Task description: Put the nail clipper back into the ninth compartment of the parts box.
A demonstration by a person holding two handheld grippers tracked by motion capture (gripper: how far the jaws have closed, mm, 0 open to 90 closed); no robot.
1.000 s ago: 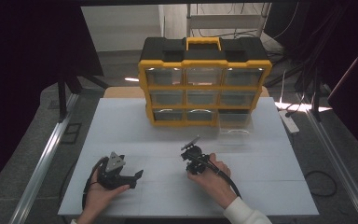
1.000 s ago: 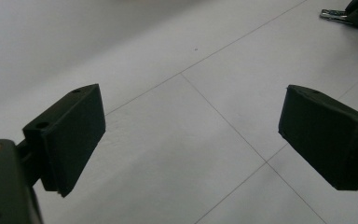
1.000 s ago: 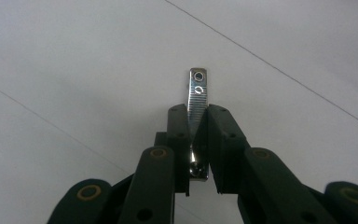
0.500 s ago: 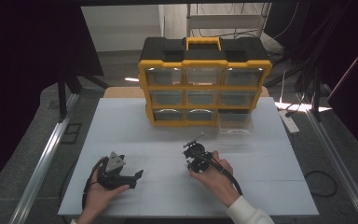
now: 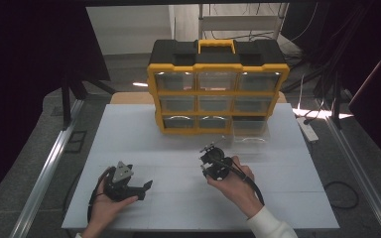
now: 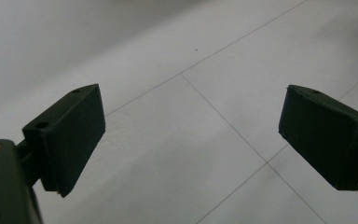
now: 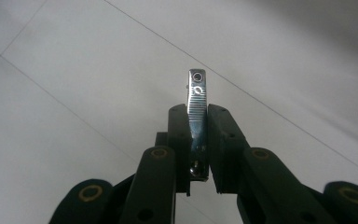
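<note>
While the right tongs (image 7: 198,135) stay clenched on a metal nail clipper (image 7: 197,100) above the white worktop (image 5: 178,148), the left tongs (image 6: 191,135) gape released; nothing sits between them.

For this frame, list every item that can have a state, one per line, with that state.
Right gripper: shut on the nail clipper, held above the table.
Nail clipper: clamped between the jaws, its tip sticking out past them.
Left gripper: open, nothing between the jaws.
Organizer box: upright at the far side of the table, bottom-right drawer slot vacant.
Clear drawer: out of the box, on the table in front of it.
</note>
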